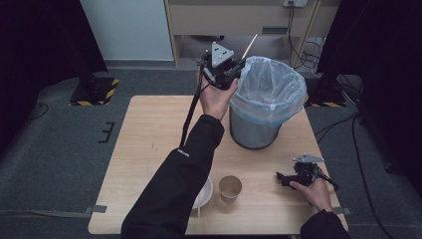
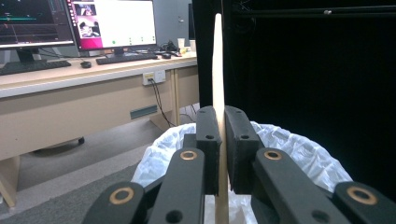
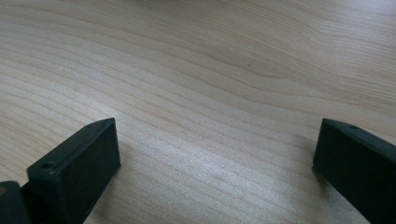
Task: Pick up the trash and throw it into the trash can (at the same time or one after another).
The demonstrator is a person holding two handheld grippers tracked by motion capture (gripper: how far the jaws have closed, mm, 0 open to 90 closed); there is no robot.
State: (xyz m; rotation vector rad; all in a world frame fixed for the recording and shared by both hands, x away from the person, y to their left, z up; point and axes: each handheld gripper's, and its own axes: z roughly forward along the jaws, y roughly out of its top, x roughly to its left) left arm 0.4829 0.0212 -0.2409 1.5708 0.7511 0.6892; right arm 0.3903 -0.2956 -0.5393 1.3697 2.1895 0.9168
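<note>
Left tongs (image 1: 238, 66) pinch a wooden stick (image 2: 217, 70), raised at the near rim of the lined waste bin (image 1: 267, 94). Disposal step. Next: carry it over the opening, then release. Right tongs (image 1: 281, 178) spread, resting on the counter (image 1: 149, 129).

Quick count from my end: one bin (image 1: 263, 107) on the tabletop (image 1: 149, 129). One wooden stick (image 2: 217, 70) up over the bin's rim, one paper cup (image 1: 230, 188) in front of the bin, one white bowl (image 1: 205, 195) just left of that cup. Two grippers total.
</note>
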